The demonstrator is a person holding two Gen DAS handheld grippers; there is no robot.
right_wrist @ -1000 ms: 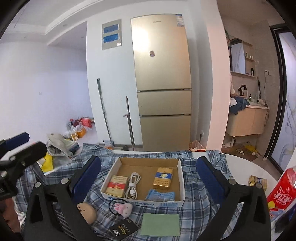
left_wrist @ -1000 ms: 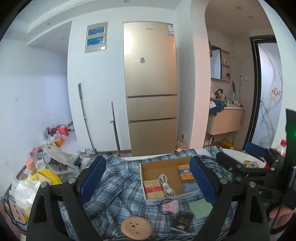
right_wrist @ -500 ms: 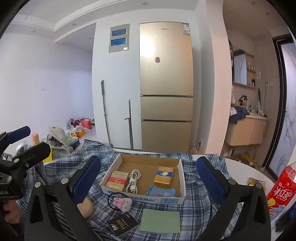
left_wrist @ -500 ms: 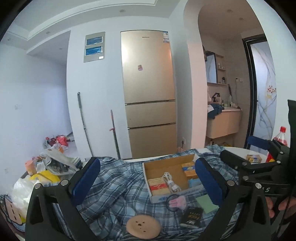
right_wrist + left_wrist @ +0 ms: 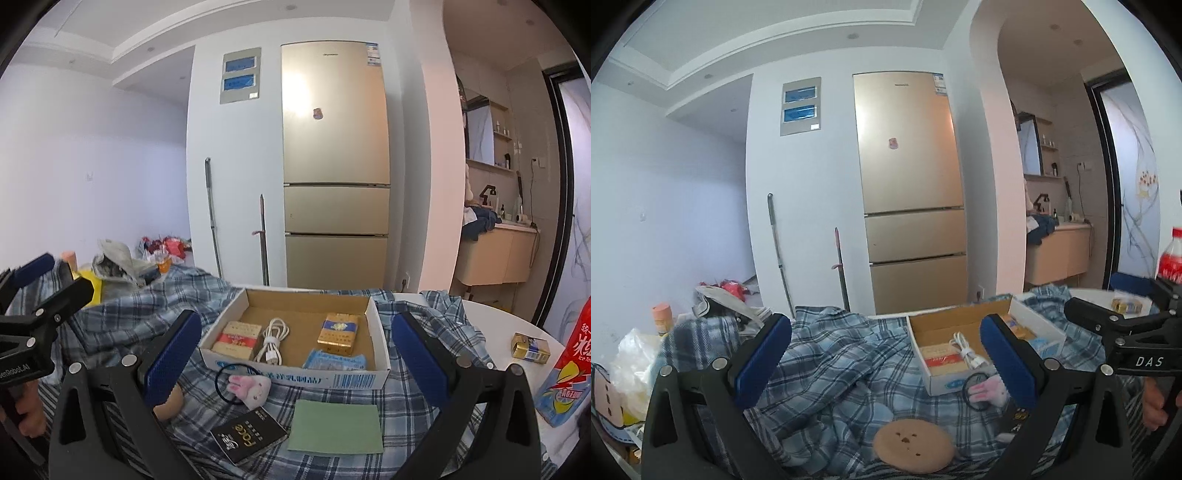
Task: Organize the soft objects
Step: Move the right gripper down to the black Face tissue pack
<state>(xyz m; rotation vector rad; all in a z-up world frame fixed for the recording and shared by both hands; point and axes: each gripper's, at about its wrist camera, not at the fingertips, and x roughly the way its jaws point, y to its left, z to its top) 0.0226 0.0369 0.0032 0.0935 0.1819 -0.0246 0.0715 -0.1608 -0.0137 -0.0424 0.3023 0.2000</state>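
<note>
Left gripper (image 5: 886, 354) and right gripper (image 5: 297, 349): jaws wide apart, nothing between. Plaid shirt (image 5: 421, 413) spread across lower frame, crumpled at left, its edges cut off. Left pad hides part of a tan round plush (image 5: 170, 402). Cardboard box (image 5: 380, 345) centre. Black card (image 5: 248, 437) reads "Face"; box label illegible.

The right finger (image 5: 1008, 360) hides part (the ears) of the pink bunny (image 5: 988, 391).

Black gripper (image 5: 886, 354) frames, blue ribbed pads (image 5: 762, 358), silver screws, white lettering.
</note>
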